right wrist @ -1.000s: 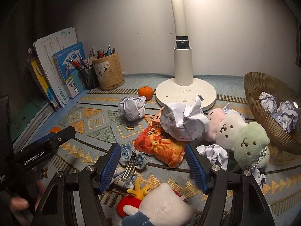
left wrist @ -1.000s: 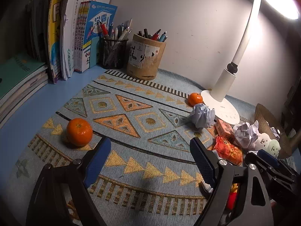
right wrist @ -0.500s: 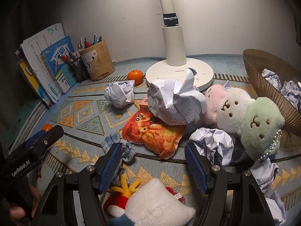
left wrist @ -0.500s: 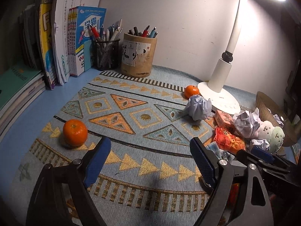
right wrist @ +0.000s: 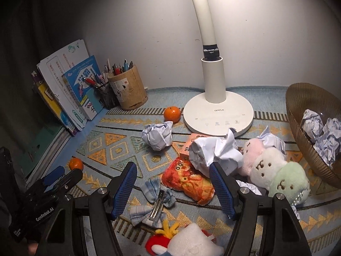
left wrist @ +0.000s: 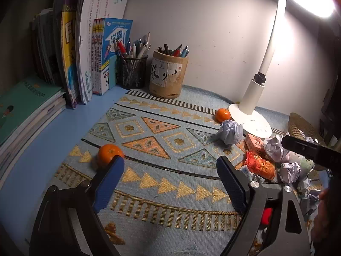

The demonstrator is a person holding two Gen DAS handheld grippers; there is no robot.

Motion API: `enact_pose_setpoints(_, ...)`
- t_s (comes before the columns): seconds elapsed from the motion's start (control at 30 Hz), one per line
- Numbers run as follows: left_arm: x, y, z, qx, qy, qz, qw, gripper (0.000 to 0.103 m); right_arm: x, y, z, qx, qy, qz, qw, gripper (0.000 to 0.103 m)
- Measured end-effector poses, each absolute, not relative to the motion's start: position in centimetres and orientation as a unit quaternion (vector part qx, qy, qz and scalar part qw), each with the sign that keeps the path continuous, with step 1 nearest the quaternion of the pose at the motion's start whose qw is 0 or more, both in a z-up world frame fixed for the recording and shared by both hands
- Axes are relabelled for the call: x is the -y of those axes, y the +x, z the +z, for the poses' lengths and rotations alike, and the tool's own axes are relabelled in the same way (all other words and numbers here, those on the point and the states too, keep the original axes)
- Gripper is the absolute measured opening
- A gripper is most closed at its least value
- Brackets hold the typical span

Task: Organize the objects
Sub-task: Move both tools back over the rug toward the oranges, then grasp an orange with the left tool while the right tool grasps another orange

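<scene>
My left gripper point(left wrist: 169, 166) is open and empty above the patterned mat point(left wrist: 149, 194); an orange point(left wrist: 109, 154) lies just beyond its left finger. My right gripper point(right wrist: 173, 170) is open and empty over an orange snack packet point(right wrist: 188, 181), a blue plaid bow clip point(right wrist: 154, 200) and a large crumpled paper ball point(right wrist: 213, 151). A second orange point(right wrist: 172, 113) and a smaller paper ball point(right wrist: 157, 135) lie near the lamp base point(right wrist: 218, 116). Pink, white and green plush toys point(right wrist: 275, 170) lie to the right. A red and white plush point(right wrist: 187, 243) lies under the right gripper.
A brown woven basket point(right wrist: 298, 106) at the right holds crumpled paper. A wooden pen holder point(left wrist: 168, 74), a mesh pen cup point(left wrist: 133, 71) and upright books point(left wrist: 91, 53) stand along the back left. A book stack point(left wrist: 23, 108) lies at the left. An orange box point(left wrist: 253, 141) sits by the lamp.
My right gripper has pulled back and risen, so the paper ball and plush toys look farther off. My left gripper has shifted left, nearer the orange. Both stay open.
</scene>
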State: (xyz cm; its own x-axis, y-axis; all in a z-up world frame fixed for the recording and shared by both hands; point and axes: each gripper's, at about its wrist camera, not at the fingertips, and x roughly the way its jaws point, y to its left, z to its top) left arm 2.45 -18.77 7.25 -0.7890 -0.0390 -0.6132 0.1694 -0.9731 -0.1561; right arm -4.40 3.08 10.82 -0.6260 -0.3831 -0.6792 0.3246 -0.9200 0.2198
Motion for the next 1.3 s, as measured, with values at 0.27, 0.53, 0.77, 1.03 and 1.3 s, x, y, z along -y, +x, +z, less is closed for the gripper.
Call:
enact_pose_setpoints(0.27,27.1,3.2,8.0,-0.147,0.319,-0.931,0.101,0.102,2.4,-15.9,12.1,0.055,0.479,-0.844,0.235,0.069)
enact_pose_setpoints(0.53,30.1,1.1,5.1,-0.191,0.362,-0.91,0.064,0.102,6.1,-21.5,8.8,0.024,0.511,-0.831,0.218,0.064)
enact_pose_setpoints(0.77,25.9,-1.5,4.1,-0.081,0.398,-0.912,0.061,0.102,6.9,-22.7,7.0,-0.017,0.515,-0.834,0.199,0.064)
enact_pose_setpoints(1.03,24.3,-3.7,2.5,-0.036,0.431,-0.898,0.073,0.069,7.2,-23.2,5.9,-0.074,0.511,-0.841,0.16,0.056)
enact_pose_setpoints(1.3,24.9,-3.4,2.3,-0.063,0.429,-0.898,0.073,0.036,6.7,-23.2,5.2,-0.106,0.499,-0.843,0.169,0.036)
